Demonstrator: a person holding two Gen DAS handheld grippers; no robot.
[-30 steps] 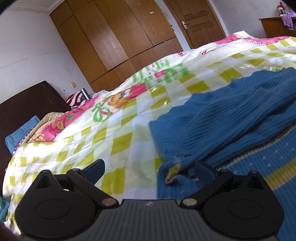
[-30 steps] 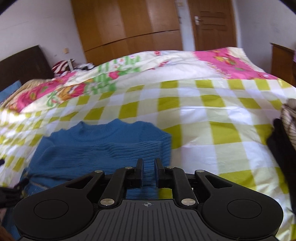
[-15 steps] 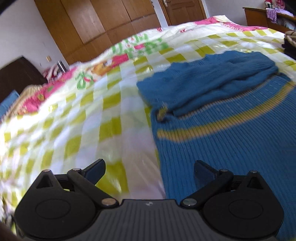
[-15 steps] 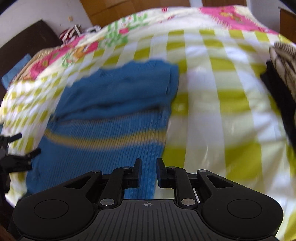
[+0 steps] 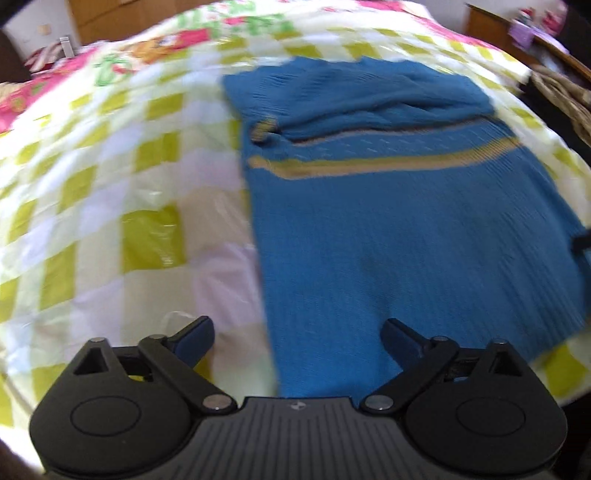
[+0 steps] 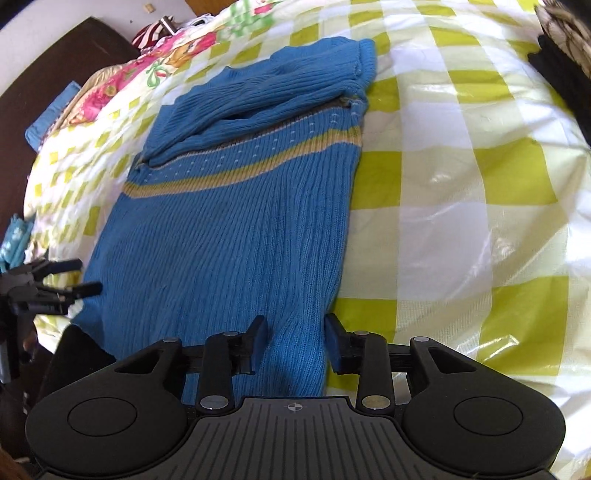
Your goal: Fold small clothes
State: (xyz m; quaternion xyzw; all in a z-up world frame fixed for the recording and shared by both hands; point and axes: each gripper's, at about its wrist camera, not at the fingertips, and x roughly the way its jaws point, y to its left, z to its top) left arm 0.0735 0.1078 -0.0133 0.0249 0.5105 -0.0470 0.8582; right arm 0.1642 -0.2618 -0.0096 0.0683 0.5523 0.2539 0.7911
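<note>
A blue knit sweater (image 5: 388,229) with a tan stripe lies flat on the bed, its sleeves folded across the chest at the far end; it also shows in the right wrist view (image 6: 236,229). My left gripper (image 5: 297,334) is wide open and empty, over the sweater's near left hem corner. My right gripper (image 6: 295,334) is partly open and empty, its jaws either side of the sweater's near right hem corner. The left gripper also shows at the left edge of the right wrist view (image 6: 55,280).
The bed has a yellow-green and white checked cover (image 6: 461,206) under shiny plastic. Dark and patterned clothes (image 6: 565,59) lie at the right edge. A dark headboard (image 6: 55,81) and pillows stand at the far left. A wooden cabinet (image 5: 517,29) is at the far right.
Both grippers have pulled back from the sweater's folded sleeves to its near hem and tilted downwards. The right gripper has gone from shut to partly open. The left stays open.
</note>
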